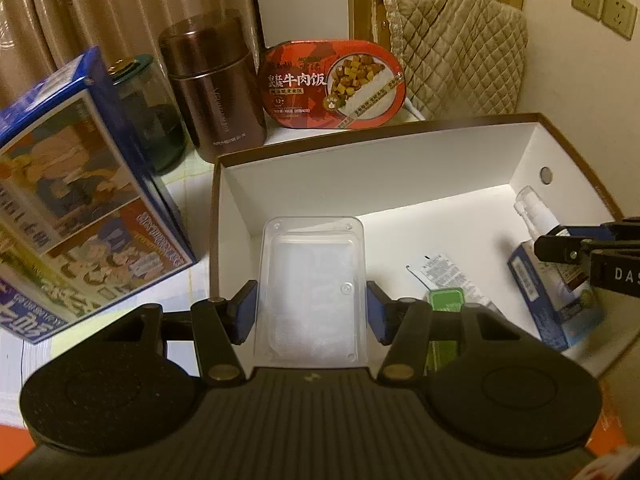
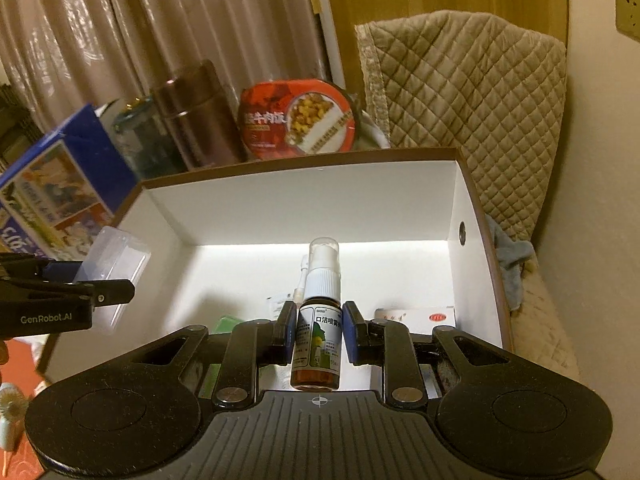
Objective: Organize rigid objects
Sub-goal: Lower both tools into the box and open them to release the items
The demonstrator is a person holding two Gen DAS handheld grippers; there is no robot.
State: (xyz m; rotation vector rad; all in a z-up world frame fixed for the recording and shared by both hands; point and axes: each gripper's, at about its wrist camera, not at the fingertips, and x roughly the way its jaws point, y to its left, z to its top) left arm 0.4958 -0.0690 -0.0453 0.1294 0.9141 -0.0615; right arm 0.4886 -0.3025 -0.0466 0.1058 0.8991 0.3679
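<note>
Spray bottle [image 2: 318, 332], small, brown glass with white pump and clear cap: clamped upright between the pads of the right tool [image 2: 319, 338], held over the near part of the open white box [image 2: 304, 200]; clear plastic case [image 1: 312, 292], flat and rectangular: gripped across its width by the left tool [image 1: 311, 312], jaws part-way apart and pressing on its two long sides, held over the left half of the same box; neither item appears to rest on the box floor yet, though the gap cannot be read with certainty; already lying in the box: a green packet [image 1: 445, 300], a printed paper slip [image 1: 442, 268], a blue carton [image 1: 556, 300] near the right wall, and a white-and-red carton [image 2: 416, 315] seen from the right wrist view; outside the box on the tabletop [image 1: 188, 188], behind and to its left: a large blue printed box [image 1: 80, 200], a dark glass jar [image 1: 152, 116], a brown metal canister [image 1: 216, 88], a red meal tray [image 1: 334, 84] propped on edge; progress judged: partly done, two items in transit and due for release into the box, several larger items outside possibly still to sort
</note>
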